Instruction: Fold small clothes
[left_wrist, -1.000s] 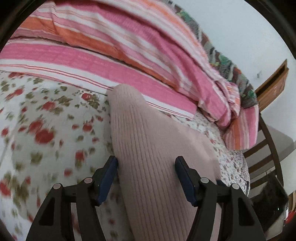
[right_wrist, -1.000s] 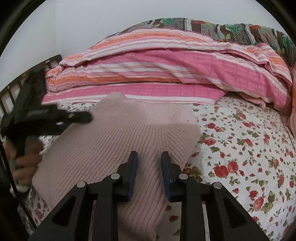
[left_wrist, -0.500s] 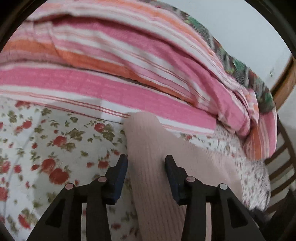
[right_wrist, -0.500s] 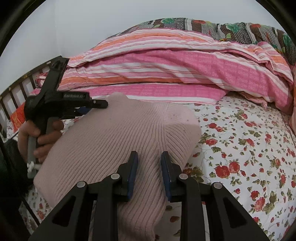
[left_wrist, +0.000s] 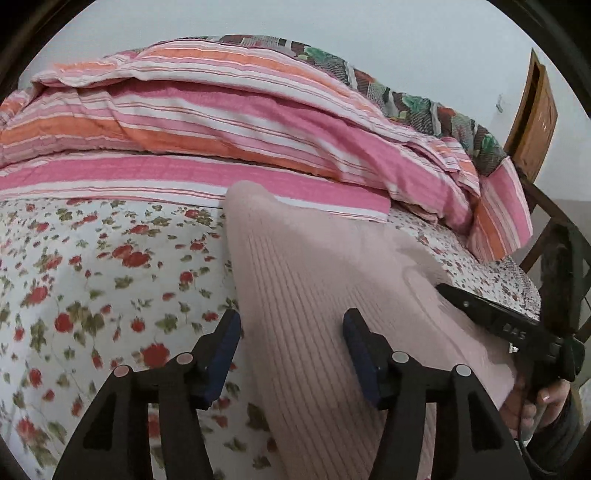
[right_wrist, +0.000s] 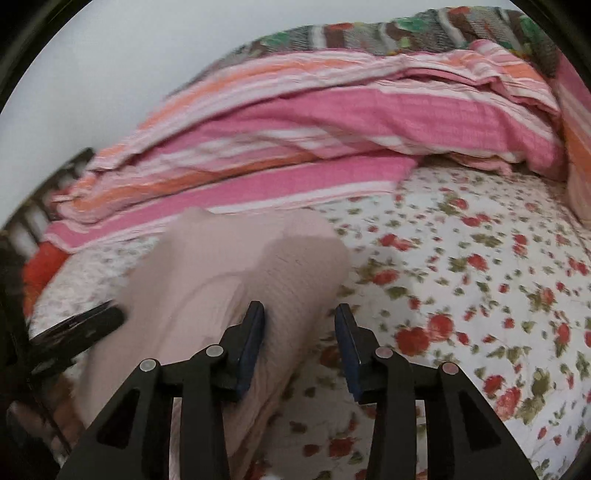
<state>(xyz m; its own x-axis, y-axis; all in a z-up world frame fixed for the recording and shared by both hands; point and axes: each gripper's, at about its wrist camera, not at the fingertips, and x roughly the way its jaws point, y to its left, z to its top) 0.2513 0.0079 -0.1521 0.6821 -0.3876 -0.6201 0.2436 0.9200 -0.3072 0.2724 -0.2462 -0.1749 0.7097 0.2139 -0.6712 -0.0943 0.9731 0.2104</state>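
Both tongs widened since earlier frame: left gripper (left_wrist: 291, 349) and right gripper (right_wrist: 300, 341) opening, released, straddling pink knit garment (left_wrist: 317, 295) on floral sheet (left_wrist: 92, 280), near striped quilt (left_wrist: 221, 122). Fold likely laid down.

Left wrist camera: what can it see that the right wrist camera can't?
Only the left wrist view shows the wooden door and the hand holding the right gripper. Only the right wrist view shows an orange-red thing by the bed's edge. Both show the pink ribbed sweater, the flowered sheet and the striped blanket.
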